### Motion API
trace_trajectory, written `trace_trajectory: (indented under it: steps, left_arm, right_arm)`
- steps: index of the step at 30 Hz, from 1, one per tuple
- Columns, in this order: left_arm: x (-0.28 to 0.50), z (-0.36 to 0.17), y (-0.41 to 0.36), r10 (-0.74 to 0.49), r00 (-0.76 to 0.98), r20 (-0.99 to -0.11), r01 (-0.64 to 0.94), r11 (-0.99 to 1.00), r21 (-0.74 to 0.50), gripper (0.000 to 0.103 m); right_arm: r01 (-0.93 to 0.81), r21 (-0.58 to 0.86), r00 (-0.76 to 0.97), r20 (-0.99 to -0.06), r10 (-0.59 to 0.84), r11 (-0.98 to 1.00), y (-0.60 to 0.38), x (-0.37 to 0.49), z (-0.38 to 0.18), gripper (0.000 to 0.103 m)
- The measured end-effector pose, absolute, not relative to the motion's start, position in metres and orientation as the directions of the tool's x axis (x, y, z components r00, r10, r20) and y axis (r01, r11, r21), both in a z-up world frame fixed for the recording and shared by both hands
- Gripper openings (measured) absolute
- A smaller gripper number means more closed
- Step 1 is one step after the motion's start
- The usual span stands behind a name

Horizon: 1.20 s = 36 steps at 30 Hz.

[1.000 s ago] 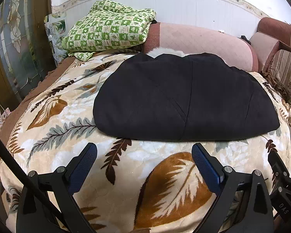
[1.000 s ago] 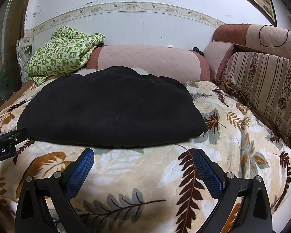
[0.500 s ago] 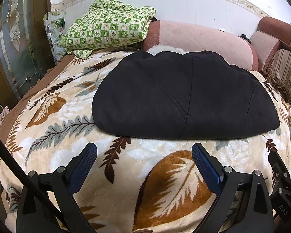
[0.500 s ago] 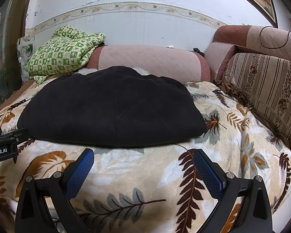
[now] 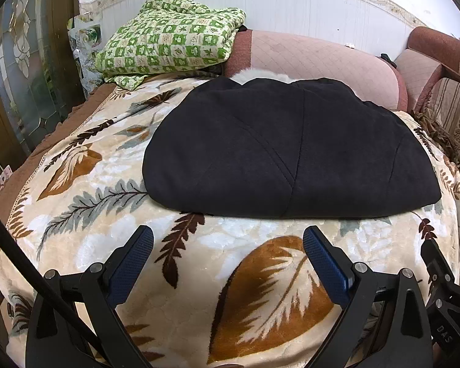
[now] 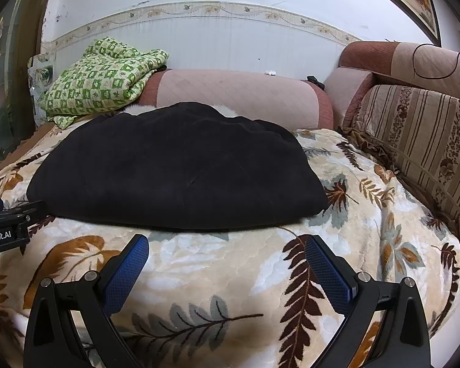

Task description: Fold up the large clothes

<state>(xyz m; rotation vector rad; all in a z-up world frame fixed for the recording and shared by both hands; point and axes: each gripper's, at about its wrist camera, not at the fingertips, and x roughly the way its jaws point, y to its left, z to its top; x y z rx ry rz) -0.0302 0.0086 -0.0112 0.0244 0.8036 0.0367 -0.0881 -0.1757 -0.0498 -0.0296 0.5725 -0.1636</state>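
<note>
Both claws wide open, holding nothing. Left claw [image 5: 228,250] and right claw [image 6: 227,253] hover over the leaf-print blanket [image 5: 254,279], just short of the near hem of the black garment [image 5: 291,153], no contact.

Change over the last second: very little. In the left wrist view the garment sits slightly lower and closer, so that claw has eased in a touch; the right wrist view is nearly the same. Garment itself has not shifted.

Garment lies flat in the middle of the blanket, already a compact rounded bundle with seam lines on top, near hem toward the claws. White fur trim [image 5: 260,75] peeks out at its far edge. Beyond that, the pink bolster [image 5: 322,61]; left of the far edge, the green checked quilt [image 5: 171,36].

My read: either approach for another fold or a fold stage is finished. Can't tell which. The next grip would be on the near hem corners.
</note>
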Motion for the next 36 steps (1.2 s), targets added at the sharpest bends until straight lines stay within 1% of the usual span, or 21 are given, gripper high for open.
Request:
trace_trajectory:
  steps: [12, 36]
  left_arm:
    - [-0.0306, -0.0133, 0.0063, 0.029, 0.689, -0.724, -0.016, 1.000, 0.025, 0.098]
    - [-0.0292, -0.0160, 0.0045, 0.019, 0.680, -0.733, -0.002, 1.000, 0.024, 0.098]
  right_arm:
    - [0.190, -0.079, 0.809, -0.552, -0.202, 0.979, -0.1840, -0.0857, -0.0516, 0.103]
    - [0.186, -0.083, 0.805, -0.559, -0.200, 0.979, -0.1829, -0.0847, -0.0548, 0.103]
